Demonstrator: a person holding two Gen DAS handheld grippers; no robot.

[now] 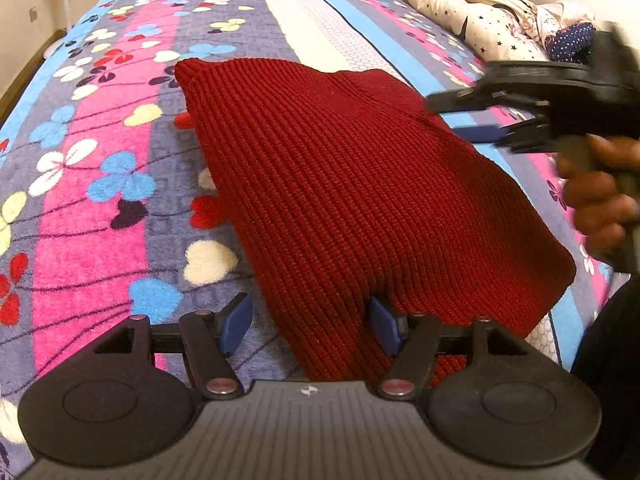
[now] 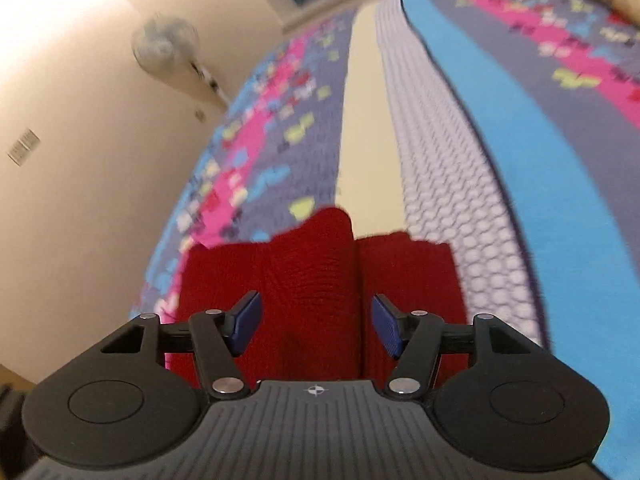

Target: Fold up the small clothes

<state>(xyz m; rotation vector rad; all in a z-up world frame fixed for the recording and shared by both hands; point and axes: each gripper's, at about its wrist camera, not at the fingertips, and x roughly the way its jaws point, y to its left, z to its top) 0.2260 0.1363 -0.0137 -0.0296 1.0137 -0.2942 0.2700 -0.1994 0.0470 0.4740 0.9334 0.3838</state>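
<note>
A dark red ribbed knit garment [image 1: 352, 184] lies folded on the patterned bedspread [image 1: 92, 208]. My left gripper [image 1: 310, 326] is open at its near edge, with the knit between the blue pads [image 1: 236, 322]. The right gripper [image 1: 472, 118] shows in the left wrist view, held by a hand above the garment's right side, jaws apart. In the right wrist view, blurred, my right gripper [image 2: 316, 326] is open over the red knit [image 2: 316, 272], which shows a crease down its middle.
A star-print duvet [image 1: 472, 12] is bunched at the bed's far right corner. A standing fan [image 2: 166, 46] stands by the wall left of the bed. The bed's left edge drops to the floor.
</note>
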